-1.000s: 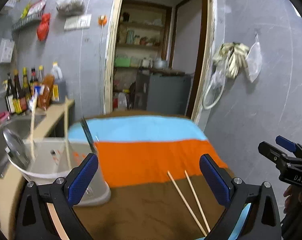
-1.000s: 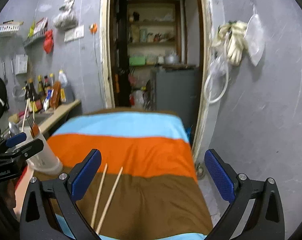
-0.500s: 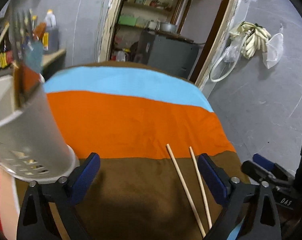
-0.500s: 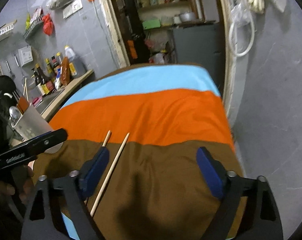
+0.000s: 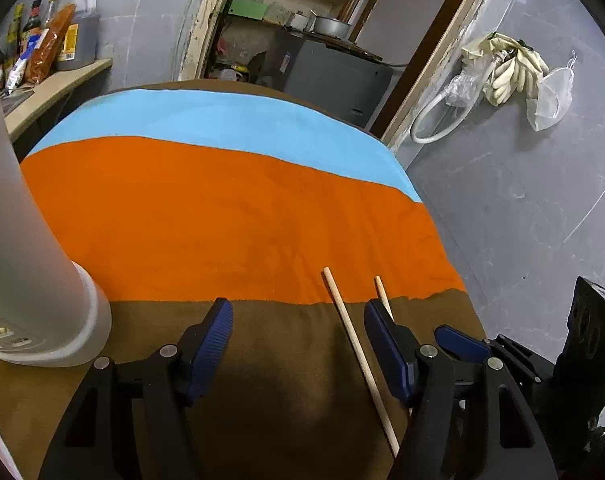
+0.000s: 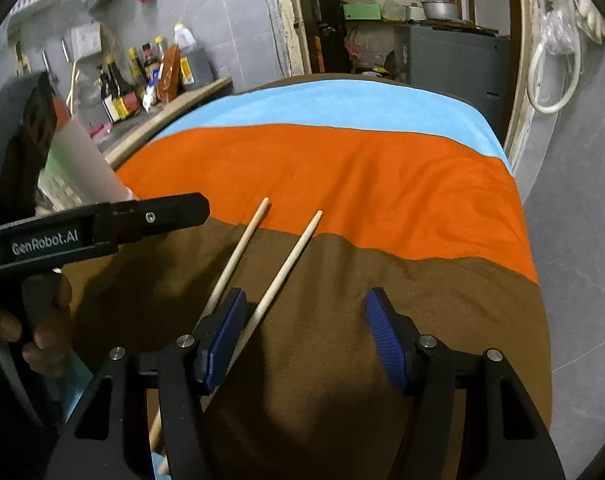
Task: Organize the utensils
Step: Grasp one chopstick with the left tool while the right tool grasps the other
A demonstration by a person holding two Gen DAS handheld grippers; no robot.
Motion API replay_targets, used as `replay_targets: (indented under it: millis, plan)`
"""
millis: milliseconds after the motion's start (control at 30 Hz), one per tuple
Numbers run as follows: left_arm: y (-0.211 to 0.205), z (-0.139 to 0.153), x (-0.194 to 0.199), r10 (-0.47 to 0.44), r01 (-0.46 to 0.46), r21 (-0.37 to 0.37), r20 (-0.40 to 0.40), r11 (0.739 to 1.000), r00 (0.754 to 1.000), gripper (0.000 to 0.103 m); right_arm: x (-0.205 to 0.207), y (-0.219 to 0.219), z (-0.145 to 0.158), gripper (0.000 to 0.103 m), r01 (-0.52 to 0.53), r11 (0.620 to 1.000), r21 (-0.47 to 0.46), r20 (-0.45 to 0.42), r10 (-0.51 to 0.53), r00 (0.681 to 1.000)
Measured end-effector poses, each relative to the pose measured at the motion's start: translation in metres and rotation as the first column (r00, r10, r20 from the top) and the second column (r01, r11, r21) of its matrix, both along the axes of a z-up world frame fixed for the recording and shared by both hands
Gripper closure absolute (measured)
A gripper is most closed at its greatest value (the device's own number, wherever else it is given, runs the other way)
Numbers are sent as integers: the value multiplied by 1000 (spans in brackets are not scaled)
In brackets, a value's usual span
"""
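Two bare wooden chopsticks lie side by side where the orange and brown bands of the striped cloth meet. In the left wrist view one chopstick lies between the jaws of my left gripper, near its right finger, untouched; the other chopstick runs behind that finger. In the right wrist view one chopstick runs between the jaws of my right gripper, beside its left finger; the second chopstick passes outside it. Both grippers hang low over the cloth with jaws closing, and no pad presses on anything.
A white plastic utensil holder stands on the cloth's left side, close to my left gripper. A hand holds that gripper. Bottles stand on a counter to the far left. A doorway and grey wall lie beyond the table.
Both grippers have sunk toward the cloth and tipped downward. Their jaws have narrowed. The chopsticks now lie among the fingers, and the holder sits close by on the left.
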State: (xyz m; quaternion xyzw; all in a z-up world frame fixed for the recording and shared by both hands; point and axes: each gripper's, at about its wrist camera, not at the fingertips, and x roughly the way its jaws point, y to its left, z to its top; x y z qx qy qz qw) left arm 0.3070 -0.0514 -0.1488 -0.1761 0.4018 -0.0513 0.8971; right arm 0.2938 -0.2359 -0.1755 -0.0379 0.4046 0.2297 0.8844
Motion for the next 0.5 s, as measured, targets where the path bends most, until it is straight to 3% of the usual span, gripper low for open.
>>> replay_targets:
  millis: [167, 500]
  plan:
    - [-9, -2, 6, -31, 31, 1, -20, 1000, 999, 45, -6, 9, 5, 51, -9, 993, -114, 30, 13, 999]
    - [-22, -7, 23, -126, 124, -45, -40, 991, 991, 64, -3, -12, 13, 60, 17, 994, -113, 23, -14, 1000]
